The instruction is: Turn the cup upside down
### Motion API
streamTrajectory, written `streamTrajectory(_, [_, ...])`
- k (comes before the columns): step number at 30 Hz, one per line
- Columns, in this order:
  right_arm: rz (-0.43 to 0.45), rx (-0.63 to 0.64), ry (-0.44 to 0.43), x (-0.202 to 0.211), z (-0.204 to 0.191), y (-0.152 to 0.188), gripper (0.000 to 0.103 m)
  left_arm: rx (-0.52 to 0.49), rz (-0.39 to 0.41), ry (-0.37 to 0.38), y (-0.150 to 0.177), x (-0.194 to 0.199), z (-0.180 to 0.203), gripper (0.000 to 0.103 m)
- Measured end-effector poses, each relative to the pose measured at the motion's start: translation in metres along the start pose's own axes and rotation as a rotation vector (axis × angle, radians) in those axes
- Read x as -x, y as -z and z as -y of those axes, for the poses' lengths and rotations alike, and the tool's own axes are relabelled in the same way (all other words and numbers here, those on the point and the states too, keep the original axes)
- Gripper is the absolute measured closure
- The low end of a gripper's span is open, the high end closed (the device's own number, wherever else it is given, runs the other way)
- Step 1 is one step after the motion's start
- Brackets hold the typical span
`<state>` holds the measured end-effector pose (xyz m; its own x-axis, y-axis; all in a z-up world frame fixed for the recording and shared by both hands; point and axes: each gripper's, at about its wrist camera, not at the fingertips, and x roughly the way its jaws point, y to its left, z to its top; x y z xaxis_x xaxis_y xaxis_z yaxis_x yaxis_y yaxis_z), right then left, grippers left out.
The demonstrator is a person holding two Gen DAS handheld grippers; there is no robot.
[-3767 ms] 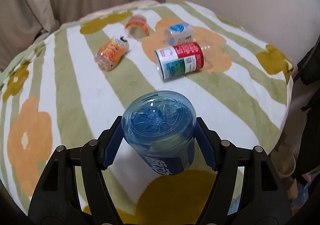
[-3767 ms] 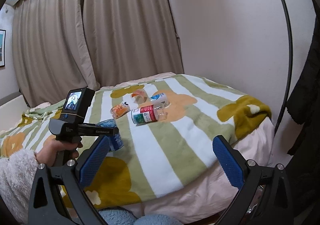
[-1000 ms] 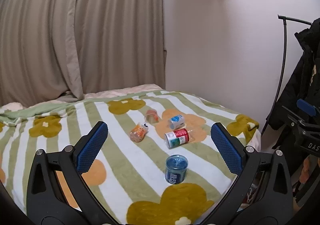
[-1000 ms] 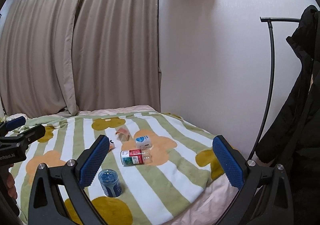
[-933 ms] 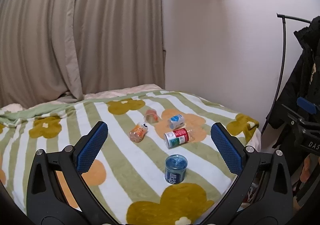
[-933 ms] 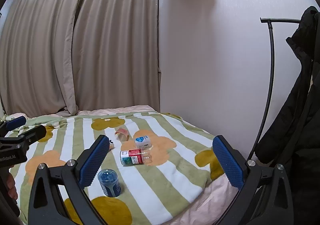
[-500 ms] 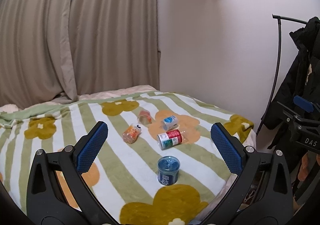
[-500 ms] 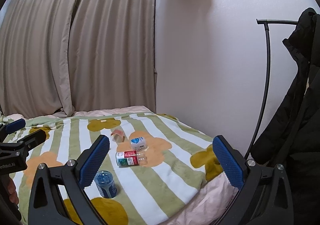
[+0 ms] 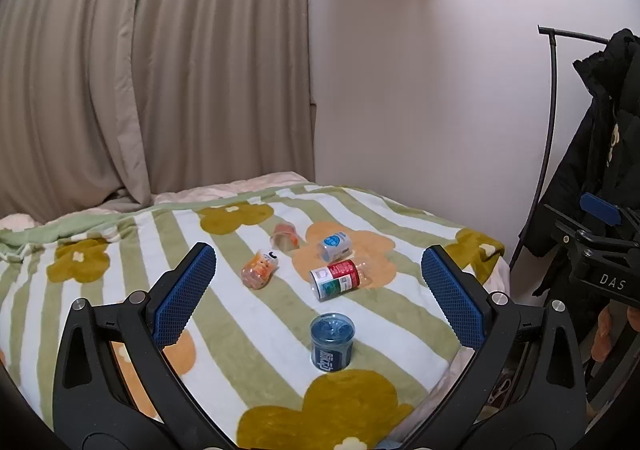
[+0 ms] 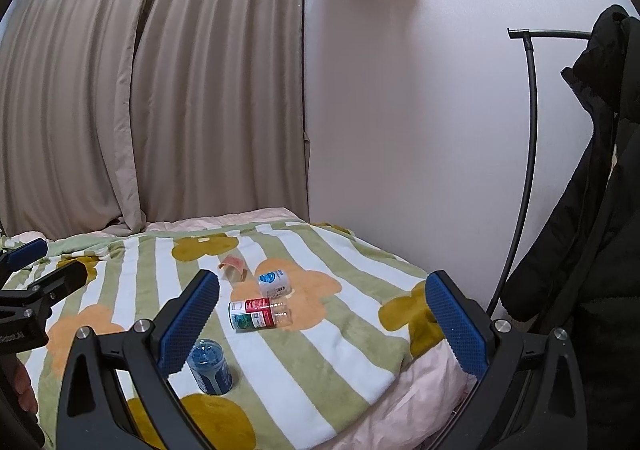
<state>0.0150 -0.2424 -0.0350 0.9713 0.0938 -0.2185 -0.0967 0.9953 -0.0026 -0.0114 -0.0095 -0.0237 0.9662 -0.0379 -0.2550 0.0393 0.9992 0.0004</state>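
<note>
A blue translucent cup [image 9: 332, 342] stands upside down on the striped flowered blanket [image 9: 248, 326], its base facing up. The same blue cup [image 10: 211, 366] shows at lower left in the right wrist view. My left gripper [image 9: 320, 298] hangs well back from the cup, open, with nothing between its blue pads [image 9: 182, 298]. My right gripper [image 10: 320, 324] is open too and holds nothing. Part of the left gripper's body [image 10: 28, 298] shows at the left edge of the right wrist view.
Beyond the cup lie a red-labelled bottle [image 9: 336, 280], a blue-labelled cup [image 9: 334, 246], an orange bottle [image 9: 260, 269] and a small orange cup [image 9: 285, 236]. Curtains [image 9: 152, 89] and a wall stand behind the bed. A dark coat [image 10: 592, 250] hangs on a rack at right.
Since 3.8 s ago my left gripper has let go of the blue cup and pulled far back and up. Over the last second both views drift slightly further back.
</note>
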Motion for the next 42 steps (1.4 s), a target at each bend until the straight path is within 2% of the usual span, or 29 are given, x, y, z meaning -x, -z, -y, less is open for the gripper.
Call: streamTrajectory(42, [0.009, 0.001, -0.008, 0.002, -0.007, -0.003, 0.000, 0.006, 0.022, -0.014, -0.007, 0.011, -0.008, 0.000])
